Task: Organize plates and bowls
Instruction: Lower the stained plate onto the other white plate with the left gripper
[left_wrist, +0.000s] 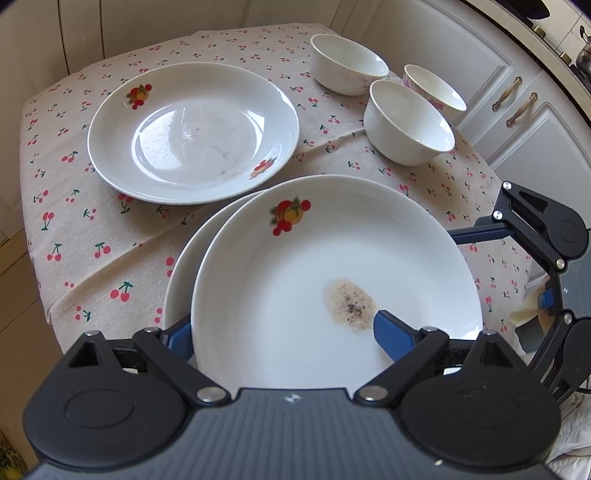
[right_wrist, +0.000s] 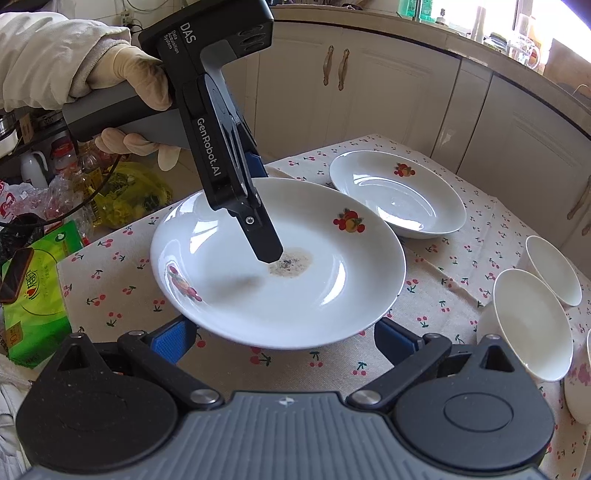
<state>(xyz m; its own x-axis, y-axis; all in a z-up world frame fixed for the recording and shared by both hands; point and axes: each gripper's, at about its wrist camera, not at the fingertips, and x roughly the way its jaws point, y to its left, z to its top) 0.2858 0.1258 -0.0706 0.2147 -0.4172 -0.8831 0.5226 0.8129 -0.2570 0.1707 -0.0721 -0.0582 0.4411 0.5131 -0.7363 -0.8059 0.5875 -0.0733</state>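
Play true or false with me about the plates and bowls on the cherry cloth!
1. Three bowls stand on the tablecloth. True.
2. The stained plate lies straight on the cloth. False: another plate lies under it.
3. A bowl sits in the far plate. False: the bowls stand beside it, on the cloth.
4. The left gripper has its jaws wide open. True.

Cream cabinets (right_wrist: 388, 92), sunlit window (right_wrist: 491, 14) behind.
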